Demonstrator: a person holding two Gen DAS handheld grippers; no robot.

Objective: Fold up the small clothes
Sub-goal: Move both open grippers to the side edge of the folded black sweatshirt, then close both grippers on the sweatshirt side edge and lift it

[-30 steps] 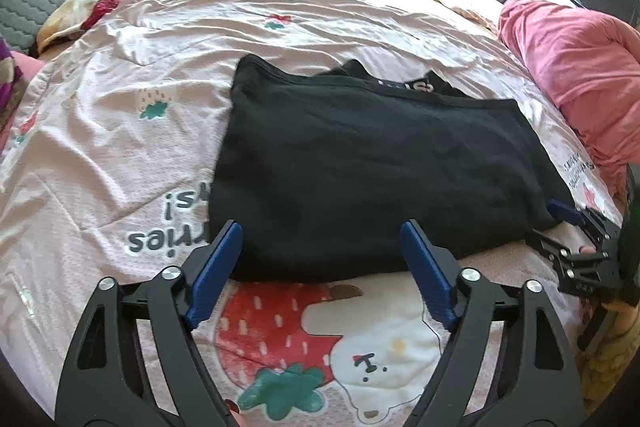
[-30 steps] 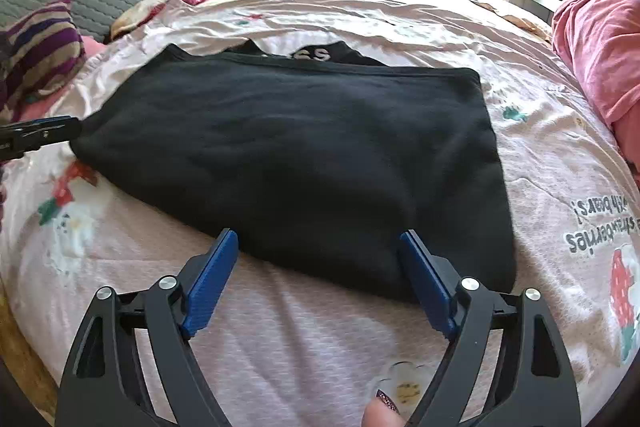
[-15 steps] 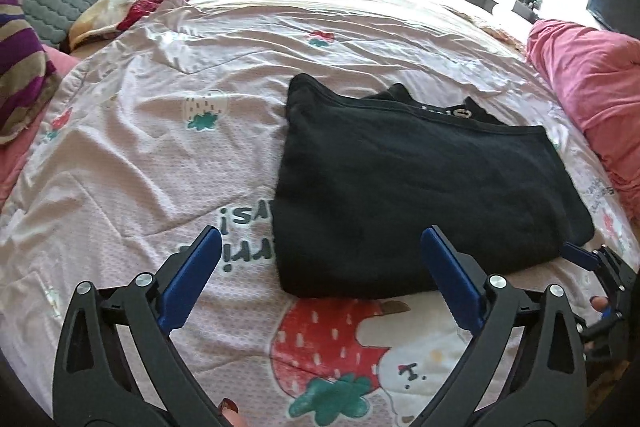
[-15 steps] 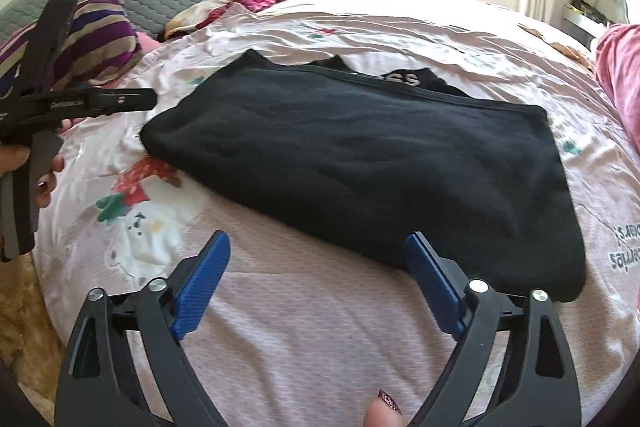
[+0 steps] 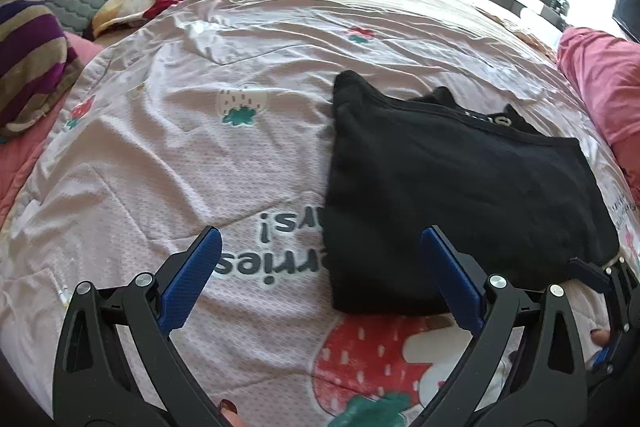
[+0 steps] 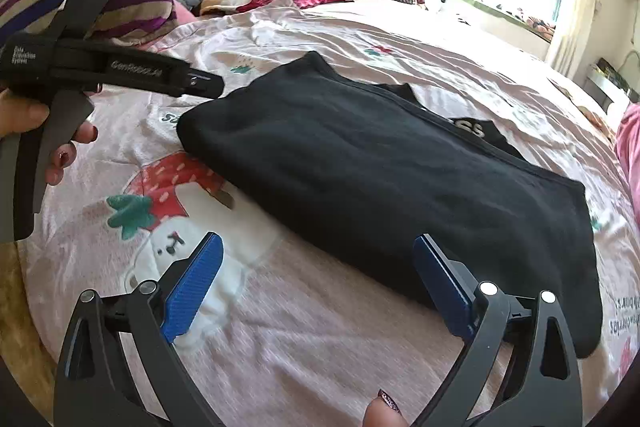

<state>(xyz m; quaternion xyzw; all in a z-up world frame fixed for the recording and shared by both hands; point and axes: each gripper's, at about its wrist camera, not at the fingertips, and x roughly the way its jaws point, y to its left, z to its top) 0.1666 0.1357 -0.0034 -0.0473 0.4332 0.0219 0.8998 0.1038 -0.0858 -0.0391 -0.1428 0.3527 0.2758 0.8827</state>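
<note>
Judging from how things lie, the likeliest fault is a grab that takes only the top layer of the folded black garment point(image 5: 460, 195), or takes the printed pink bedsheet point(image 5: 200, 155) with it, since the soft bed gives under any press and the sheet is already wrinkled beneath the cloth. The garment lies flat toward 2 o'clock in the left wrist view, its near-left corner just beyond the left gripper point(image 5: 320, 287), whose blue pads stand spread wide with nothing between them but sheet. The right gripper point(image 6: 320, 291) is opening its jaws, empty too, with the garment's near edge lying just past its right pad at about 1 o'clock. A band with white lettering point(image 6: 472, 127) peeks out along the far edge, so the layers are not flush there; a careless lift could drag them further apart. The two tools work close together: in the right wrist view the left gripper sits at 10 o'clock beside the garment's left end, and crossing paths could knock them together. Open room is generous toward 10 and 11 o'clock in the left wrist view, where the sheet is bare; toward 3 o'clock a pink quilt point(image 5: 600, 75) crowds the garment's right end, leaving little space there.
</note>
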